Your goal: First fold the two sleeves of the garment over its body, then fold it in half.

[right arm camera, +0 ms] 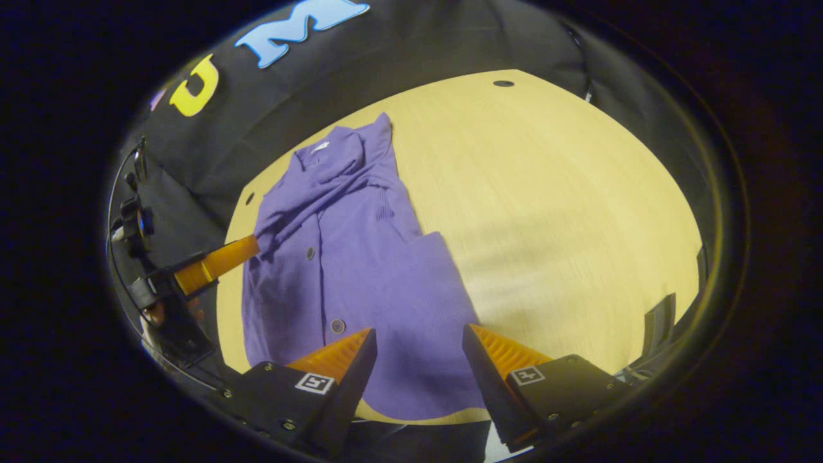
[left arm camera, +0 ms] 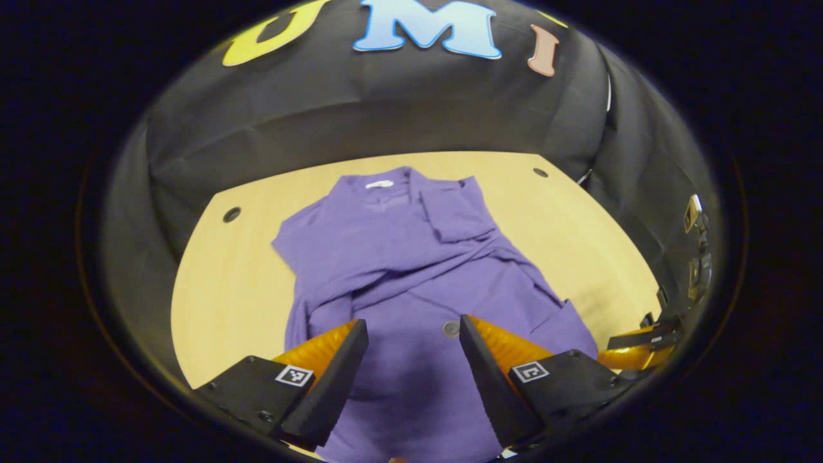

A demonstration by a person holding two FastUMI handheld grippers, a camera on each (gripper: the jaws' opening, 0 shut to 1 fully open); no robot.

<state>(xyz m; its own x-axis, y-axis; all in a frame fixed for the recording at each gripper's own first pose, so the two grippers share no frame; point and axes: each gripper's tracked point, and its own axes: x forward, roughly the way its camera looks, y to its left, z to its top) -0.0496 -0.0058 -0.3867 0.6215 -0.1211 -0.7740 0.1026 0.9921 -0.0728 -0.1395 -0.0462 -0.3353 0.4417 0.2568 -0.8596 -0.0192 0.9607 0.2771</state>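
Note:
A purple buttoned garment point(left arm camera: 411, 270) lies flat on the wooden table point(left arm camera: 225, 289), collar at the far end, both sleeves folded across its body. My left gripper point(left arm camera: 411, 341) hovers open over its lower part, a button between the fingers' line of sight. In the right gripper view the same garment point(right arm camera: 347, 257) stretches away to the left, and my right gripper point(right arm camera: 418, 350) stands open above its near hem corner, holding nothing. The left gripper point(right arm camera: 212, 263) shows at the left edge of that view, by the garment's side. The right gripper point(left arm camera: 636, 350) shows at the right edge of the left gripper view.
Bare table point(right arm camera: 553, 212) spreads wide to the right of the garment. Small round holes point(left arm camera: 231, 214) sit near the table's far corners. Black cloth walls close the booth on all sides. Camera gear point(left arm camera: 697, 251) hangs on the right wall.

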